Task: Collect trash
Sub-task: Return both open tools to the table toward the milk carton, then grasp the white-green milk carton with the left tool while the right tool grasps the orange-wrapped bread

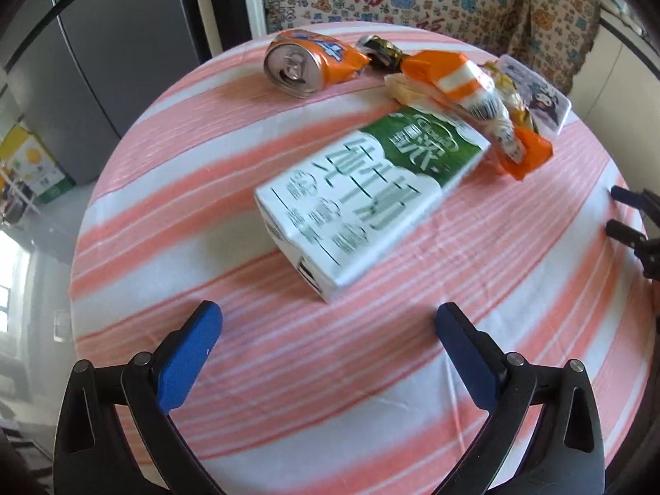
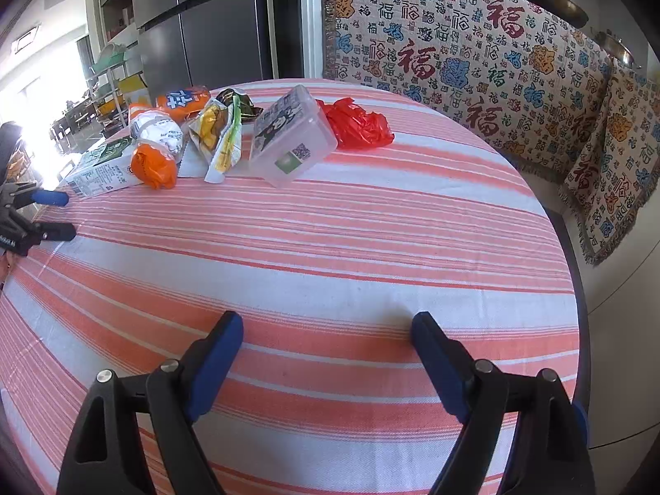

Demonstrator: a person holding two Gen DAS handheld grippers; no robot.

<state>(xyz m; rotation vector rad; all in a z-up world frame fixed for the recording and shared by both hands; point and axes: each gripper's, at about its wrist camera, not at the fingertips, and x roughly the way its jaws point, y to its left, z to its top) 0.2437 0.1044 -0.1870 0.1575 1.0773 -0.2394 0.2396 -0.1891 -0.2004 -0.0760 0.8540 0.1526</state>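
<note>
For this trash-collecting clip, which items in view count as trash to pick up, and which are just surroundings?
Trash to collect:
milk carton
crushed orange can
orange and white wrapper
yellow snack wrappers
clear plastic box
red plastic bag

Just there:
striped tablecloth
patterned sofa cover
grey refrigerator

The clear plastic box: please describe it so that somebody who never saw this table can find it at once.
On the round table with the pink and white striped cloth, the trash lies in a row along the far side. The clear plastic box is near the right end, between the yellow-green wrappers and the crumpled red bag. It alone is rigid and see-through, with a cartoon sticker.
</note>
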